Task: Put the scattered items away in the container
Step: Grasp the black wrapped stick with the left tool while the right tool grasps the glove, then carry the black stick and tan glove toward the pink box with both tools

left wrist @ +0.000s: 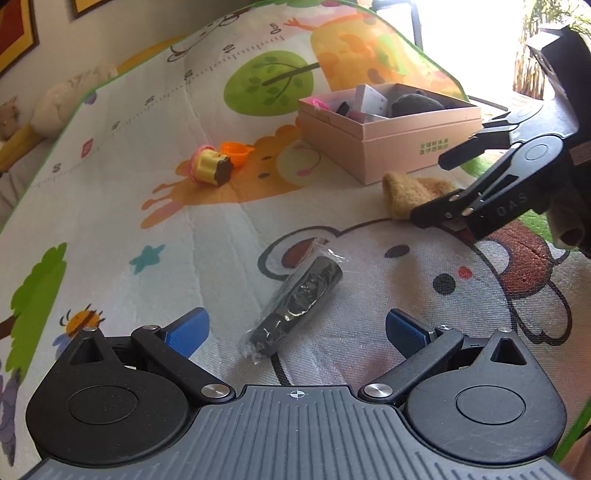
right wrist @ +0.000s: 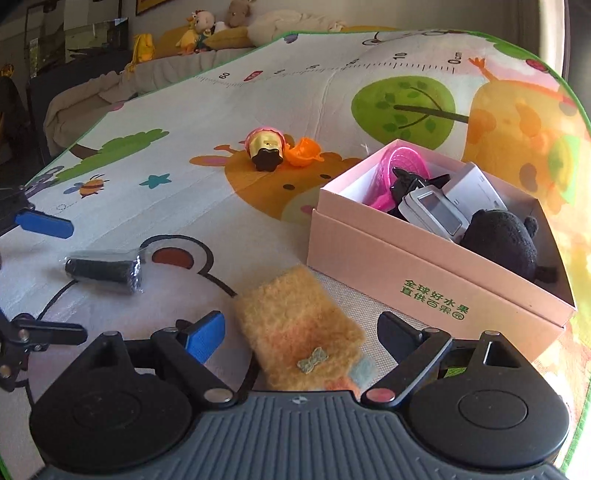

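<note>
My left gripper (left wrist: 295, 328) is open, its blue pads on either side of a black roll in clear plastic wrap (left wrist: 295, 301) lying on the play mat. My right gripper (right wrist: 301, 334) is open around a fuzzy yellow knitted pouch (right wrist: 299, 332) on the mat; it also shows in the left wrist view (left wrist: 402, 194). The pink cardboard box (right wrist: 424, 280) holds a pink item, a white device and a black plush toy (right wrist: 506, 240). A yellow toy cupcake (right wrist: 266, 147) and an orange cup (right wrist: 304, 149) lie farther back on the mat.
The colourful play mat (left wrist: 207, 229) covers the floor. Plush toys and cushions (right wrist: 207, 29) line its far edge. The right gripper's body (left wrist: 517, 177) is close to the box's near corner in the left wrist view.
</note>
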Tool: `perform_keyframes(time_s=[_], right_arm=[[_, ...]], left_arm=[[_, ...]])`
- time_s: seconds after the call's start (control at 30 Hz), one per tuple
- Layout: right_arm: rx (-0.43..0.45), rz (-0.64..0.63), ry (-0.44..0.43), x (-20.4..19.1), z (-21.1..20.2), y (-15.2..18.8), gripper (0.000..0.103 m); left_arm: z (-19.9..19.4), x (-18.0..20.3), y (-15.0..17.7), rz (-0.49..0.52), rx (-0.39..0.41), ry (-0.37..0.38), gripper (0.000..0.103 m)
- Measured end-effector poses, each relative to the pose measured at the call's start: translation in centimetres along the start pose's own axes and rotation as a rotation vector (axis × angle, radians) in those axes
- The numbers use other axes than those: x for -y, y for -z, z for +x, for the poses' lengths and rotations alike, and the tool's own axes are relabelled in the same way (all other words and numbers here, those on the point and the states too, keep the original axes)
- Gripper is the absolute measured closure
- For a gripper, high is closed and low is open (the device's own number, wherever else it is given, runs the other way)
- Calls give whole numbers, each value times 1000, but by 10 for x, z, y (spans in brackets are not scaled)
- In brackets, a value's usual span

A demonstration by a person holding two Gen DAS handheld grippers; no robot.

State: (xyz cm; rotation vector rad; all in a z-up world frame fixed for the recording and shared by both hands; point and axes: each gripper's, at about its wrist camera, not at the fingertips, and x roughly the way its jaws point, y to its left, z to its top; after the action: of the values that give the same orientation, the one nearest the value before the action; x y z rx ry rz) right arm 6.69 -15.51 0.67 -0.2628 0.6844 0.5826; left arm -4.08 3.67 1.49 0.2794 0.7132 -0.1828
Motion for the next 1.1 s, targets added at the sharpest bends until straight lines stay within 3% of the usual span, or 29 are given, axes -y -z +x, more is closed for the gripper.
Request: perform_keyframes(time_s=[0.03,0.2,0.33,0.47,0.67,0.9,1.1], right_arm=[[-12,15,-17,3,4,0,30],[-3,79,5,15,-11,8,49],[30,100,135,24,-39,33,49],[26,159,144,31,-57,61,48],[41,177,165,31,-60,68,44],[49,171,183,28,-60,70,36],[49,164,181,27,-60,70,27]], left_arm=[[-1,-1,2,-6,-7,2,0],[-5,-11,5,-123,-71,45,0],[-8,-13,4,-246,-77,104,0],[0,-8,-4,-285,-72,130,0],[30,1,-28,-222,-41,139,0],[62,20,-53,-156,10,210,0],[55,32,-50,-61,44,158,0]])
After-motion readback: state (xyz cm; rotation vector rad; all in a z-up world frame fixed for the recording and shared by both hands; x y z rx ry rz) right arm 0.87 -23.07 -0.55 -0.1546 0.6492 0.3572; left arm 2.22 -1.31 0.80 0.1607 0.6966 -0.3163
